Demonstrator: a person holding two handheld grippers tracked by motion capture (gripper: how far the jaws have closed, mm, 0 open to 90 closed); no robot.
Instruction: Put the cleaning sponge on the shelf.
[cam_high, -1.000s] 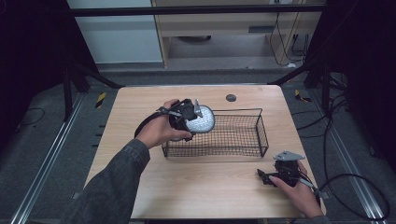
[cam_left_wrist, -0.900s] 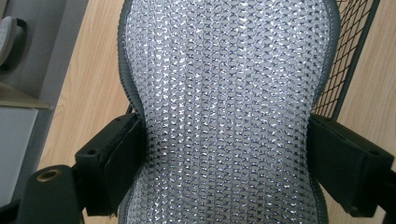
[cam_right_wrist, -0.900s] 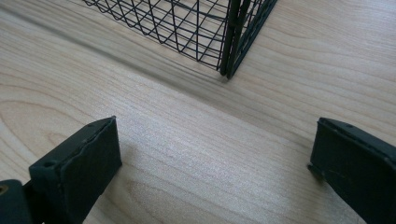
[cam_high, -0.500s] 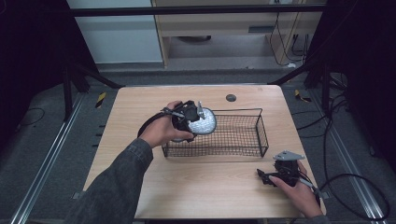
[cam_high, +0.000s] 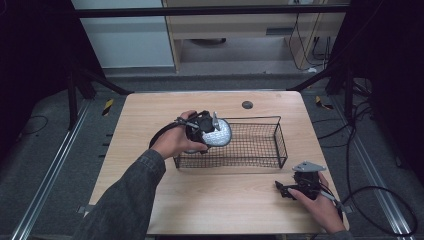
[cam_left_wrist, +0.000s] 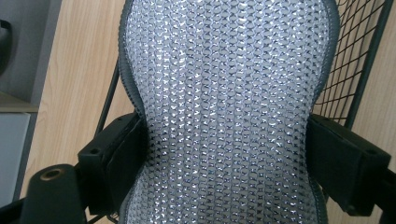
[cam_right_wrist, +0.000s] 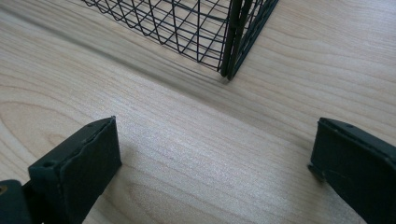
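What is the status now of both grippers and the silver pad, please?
Left gripper shut on silver pad, at left end of wire basket. Right gripper open, low over table. Nothing in the way.

I am looking at a silver-grey mesh pad (cam_left_wrist: 229, 107), woven in shiny little scales with a dark grey stitched border running round its edge. It is sitting squarely between the jaws of my left gripper (cam_high: 206, 131), which are pressing on its two sides and pinching it into a narrow waist, so that it is bulging wider beyond them. In the left gripper view it is stretching lengthwise away from the jaws, its rounded far end reaching past the top of the frame. In the high view the pad (cam_high: 220, 134) is hanging just ahead of the jaws, over the left end of the black wire basket (cam_high: 280, 145).
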